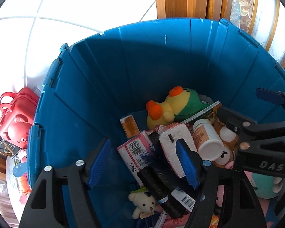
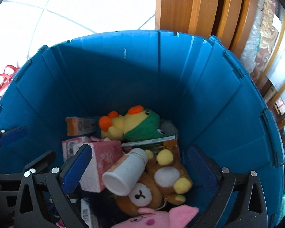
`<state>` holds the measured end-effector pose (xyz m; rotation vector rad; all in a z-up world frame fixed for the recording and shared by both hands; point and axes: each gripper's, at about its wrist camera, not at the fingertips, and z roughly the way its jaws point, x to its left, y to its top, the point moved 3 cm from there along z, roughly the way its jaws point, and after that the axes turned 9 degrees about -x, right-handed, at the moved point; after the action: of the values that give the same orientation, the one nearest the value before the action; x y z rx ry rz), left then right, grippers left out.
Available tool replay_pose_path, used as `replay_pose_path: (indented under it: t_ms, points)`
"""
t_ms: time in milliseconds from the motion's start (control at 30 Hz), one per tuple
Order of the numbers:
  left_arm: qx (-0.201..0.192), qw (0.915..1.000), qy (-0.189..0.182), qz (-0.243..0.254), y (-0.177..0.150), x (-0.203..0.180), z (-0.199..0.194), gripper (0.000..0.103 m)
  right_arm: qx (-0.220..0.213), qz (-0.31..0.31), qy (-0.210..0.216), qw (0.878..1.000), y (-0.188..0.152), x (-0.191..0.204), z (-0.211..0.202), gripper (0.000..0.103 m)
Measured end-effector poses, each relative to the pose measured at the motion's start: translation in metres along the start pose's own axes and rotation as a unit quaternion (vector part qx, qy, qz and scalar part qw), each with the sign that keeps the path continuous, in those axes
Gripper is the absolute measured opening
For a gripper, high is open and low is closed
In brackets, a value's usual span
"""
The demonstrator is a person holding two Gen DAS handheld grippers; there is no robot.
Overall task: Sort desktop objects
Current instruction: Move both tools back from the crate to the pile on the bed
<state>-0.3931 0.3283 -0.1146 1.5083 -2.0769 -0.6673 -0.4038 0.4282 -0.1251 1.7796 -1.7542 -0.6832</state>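
Hovering open-jawed, both grippers (image 1: 142, 163) (image 2: 140, 168) clear bin rim (image 2: 161, 33).

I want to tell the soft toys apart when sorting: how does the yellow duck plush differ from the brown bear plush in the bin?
The yellow duck plush has orange feet and a green hood; the brown bear plush has a white belly and pale yellow paws. The duck lies near the far wall of the blue bin, nothing on it; the bear lies nearer the grippers, a white bottle across it. Both lie inside.
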Motion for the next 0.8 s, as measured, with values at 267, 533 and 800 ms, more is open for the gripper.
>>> replay_pose_path:
  t_ms: [267, 533, 800]
  points:
    - [-0.066, 0.9977, -0.007, -0.017, 0.011, 0.010, -0.050, 0.070, -0.061, 0.043, 0.064, 0.995, 0.024, -0.006, -0.046, 0.103]
    - [-0.151, 0.9875, 0.007, -0.045, 0.008, 0.059, -0.153, 0.070, -0.147, 0.055, 0.116, 0.981, 0.035, 0.012, -0.117, 0.103]
    - [-0.222, 0.9675, 0.081, -0.091, -0.046, 0.147, -0.239, 0.071, -0.264, 0.032, 0.175, 0.948, 0.028, 0.078, -0.221, 0.103]
